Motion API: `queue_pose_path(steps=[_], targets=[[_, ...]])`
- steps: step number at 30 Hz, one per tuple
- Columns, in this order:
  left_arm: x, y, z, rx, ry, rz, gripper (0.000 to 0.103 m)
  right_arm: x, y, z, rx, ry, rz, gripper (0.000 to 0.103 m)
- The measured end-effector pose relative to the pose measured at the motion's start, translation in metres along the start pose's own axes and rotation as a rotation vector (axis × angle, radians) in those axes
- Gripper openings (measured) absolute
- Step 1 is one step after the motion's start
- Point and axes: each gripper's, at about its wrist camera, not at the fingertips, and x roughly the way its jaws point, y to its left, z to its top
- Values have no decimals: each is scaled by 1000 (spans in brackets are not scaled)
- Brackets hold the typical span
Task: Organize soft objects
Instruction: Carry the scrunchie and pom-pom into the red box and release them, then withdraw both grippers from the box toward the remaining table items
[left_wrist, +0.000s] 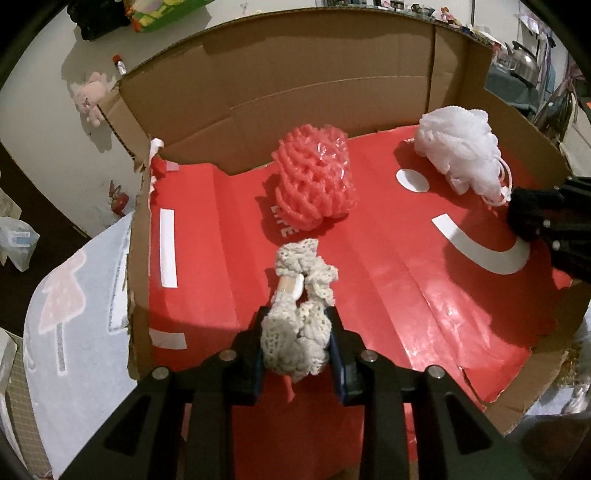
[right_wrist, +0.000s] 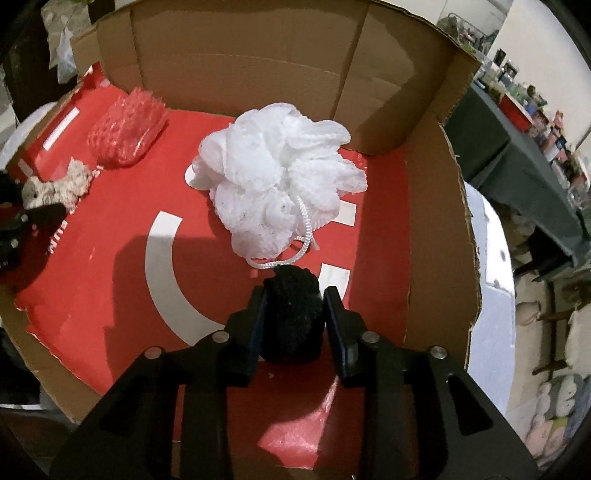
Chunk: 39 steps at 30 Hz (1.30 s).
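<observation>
Right now your biggest thing is the cardboard box (left_wrist: 280, 85) with its red printed floor, and both grippers are pointing down into it. Already lying inside are the white mesh bath pouf (right_wrist: 273, 184) near the back right and the pink foam net (left_wrist: 314, 177) further left. Your left gripper (left_wrist: 297, 332) has its jaws narrowly apart around the cream crochet scrunchie (left_wrist: 295, 332), which bulges between the pads. Your right gripper (right_wrist: 293, 314) stands a little wider, the black fuzzy scrunchie (right_wrist: 291, 314) sitting loosely between its fingers. The risk is snagging: crochet loops may catch a pad as you withdraw and drag the scrunchie out, and the pouf's cord (right_wrist: 295, 243) lies just beside your right fingertips.
</observation>
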Motion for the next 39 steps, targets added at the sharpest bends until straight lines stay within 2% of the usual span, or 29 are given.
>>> queue_pose_path(steps=[3,6,8,10,12,13,15,18,22,24,27,33,37,39], targets=[[1,0,2,-3,1,-4,31,1,9,-2,-24,-4,26,55],[3,-1,2,-2,-1,-7,33,-3,19,-3,-57,-28,-21,63],[-3,1,0,-7,-12,-16,37,-6,20,-3,-56,-39,-24,64],[-8,1,0,-13,-31,-39,47,-11,22,-1,-49,-42,-16,65],[-16,0,-1,-14,-55,-57,56,-16,22,-2,-53,-52,-23,75],[-21,-1,-1,-12,-71,-56,65,-19,23,-3,-57,-62,-30,76],[-32,-3,-3,-12,-112,-42,73,-28,26,-4,-58,-76,-31,77],[-50,-5,-7,-18,-156,-60,74,-40,23,-9,-49,-95,-29,77],[-80,-9,-14,-29,-233,-55,83,-58,23,-12,-37,-139,-30,78],[-95,-11,-18,-33,-267,-60,86,-74,22,-15,-28,-163,-29,84],[-125,-14,-27,-44,-341,-66,96,-98,20,-18,-18,-213,-21,84],[-168,-24,-50,-56,-460,-59,102,-152,26,-37,5,-316,9,85],[-196,-31,-72,-68,-540,-42,103,-191,36,-62,5,-408,3,85],[-206,-34,-82,-74,-571,-42,103,-208,40,-75,11,-448,4,89]])
